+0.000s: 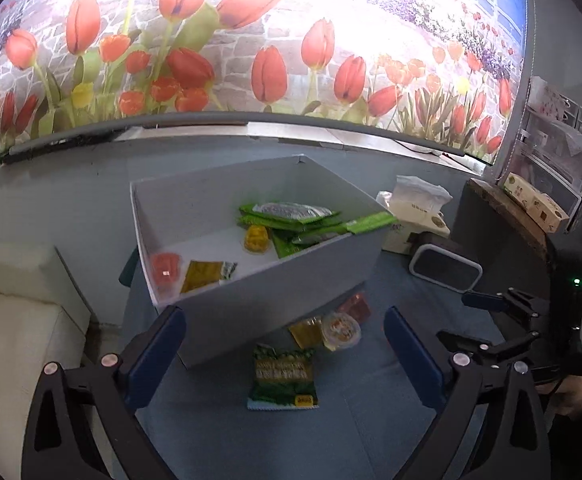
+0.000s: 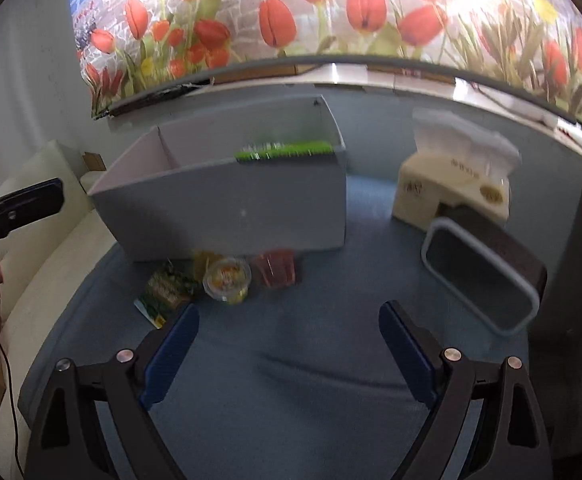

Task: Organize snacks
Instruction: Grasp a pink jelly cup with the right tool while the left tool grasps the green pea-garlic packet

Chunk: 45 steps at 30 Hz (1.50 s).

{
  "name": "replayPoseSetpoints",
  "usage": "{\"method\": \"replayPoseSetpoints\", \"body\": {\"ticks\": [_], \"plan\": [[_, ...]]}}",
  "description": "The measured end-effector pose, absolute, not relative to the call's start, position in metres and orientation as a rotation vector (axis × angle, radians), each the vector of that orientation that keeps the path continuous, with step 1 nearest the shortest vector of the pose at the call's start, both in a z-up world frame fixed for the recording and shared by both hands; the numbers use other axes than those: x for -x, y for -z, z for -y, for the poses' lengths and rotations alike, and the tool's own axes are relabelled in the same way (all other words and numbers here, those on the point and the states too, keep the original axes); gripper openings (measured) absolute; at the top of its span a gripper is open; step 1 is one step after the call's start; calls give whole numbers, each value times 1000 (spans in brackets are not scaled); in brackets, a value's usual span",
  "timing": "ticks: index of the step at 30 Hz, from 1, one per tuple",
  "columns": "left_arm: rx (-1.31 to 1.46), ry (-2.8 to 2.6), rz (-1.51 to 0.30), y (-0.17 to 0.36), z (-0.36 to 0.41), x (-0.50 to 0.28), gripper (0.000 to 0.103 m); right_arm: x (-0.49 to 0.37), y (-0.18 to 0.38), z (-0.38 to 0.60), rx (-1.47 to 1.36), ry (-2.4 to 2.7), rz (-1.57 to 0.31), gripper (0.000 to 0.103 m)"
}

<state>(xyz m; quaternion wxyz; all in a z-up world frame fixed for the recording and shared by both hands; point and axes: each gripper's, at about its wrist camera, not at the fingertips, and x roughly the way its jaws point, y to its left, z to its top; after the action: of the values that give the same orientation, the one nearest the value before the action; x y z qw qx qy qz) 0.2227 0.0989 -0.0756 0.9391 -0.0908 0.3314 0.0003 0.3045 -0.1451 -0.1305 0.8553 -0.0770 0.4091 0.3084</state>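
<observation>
A white box (image 1: 275,292) stands on the blue table; it also shows in the right wrist view (image 2: 227,208). Inside it lie green packets (image 1: 291,216), a yellow jelly cup (image 1: 255,238), a red jelly cup (image 1: 165,270) and a yellow packet (image 1: 201,276). In front of it on the table lie a green snack bag (image 1: 283,378), a fruit jelly cup (image 1: 341,330), a yellow packet (image 1: 306,332) and a red cup (image 1: 357,307). These show in the right wrist view too: bag (image 2: 165,290), jelly cup (image 2: 229,278), red cup (image 2: 277,268). My left gripper (image 1: 285,356) is open above the green bag. My right gripper (image 2: 289,344) is open and empty over bare table.
A tissue box (image 2: 451,188) and a black speaker with a white rim (image 2: 483,276) stand right of the white box. A white sofa (image 1: 15,312) is at the left. A tulip mural covers the wall behind. A dark shelf (image 1: 523,216) stands at the right.
</observation>
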Motion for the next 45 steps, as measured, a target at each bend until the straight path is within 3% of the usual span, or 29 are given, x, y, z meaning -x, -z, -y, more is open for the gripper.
{"method": "replayPoseSetpoints", "body": {"ticks": [10, 28, 30, 34, 45], "plan": [[231, -29, -783, 132, -65, -166, 103, -343, 165, 113, 208, -646, -868, 94], [259, -42, -787, 136, -77, -159, 103, -392, 198, 64, 112, -551, -922, 94], [275, -38, -793, 138, -78, -159, 103, -395, 201, 63, 103, -546, -937, 90], [270, -36, -794, 139, -77, -159, 103, -401, 204, 65, 115, -504, -957, 51], [250, -37, -791, 140, -71, -160, 103, -374, 200, 89, 115, -521, -938, 48]]}}
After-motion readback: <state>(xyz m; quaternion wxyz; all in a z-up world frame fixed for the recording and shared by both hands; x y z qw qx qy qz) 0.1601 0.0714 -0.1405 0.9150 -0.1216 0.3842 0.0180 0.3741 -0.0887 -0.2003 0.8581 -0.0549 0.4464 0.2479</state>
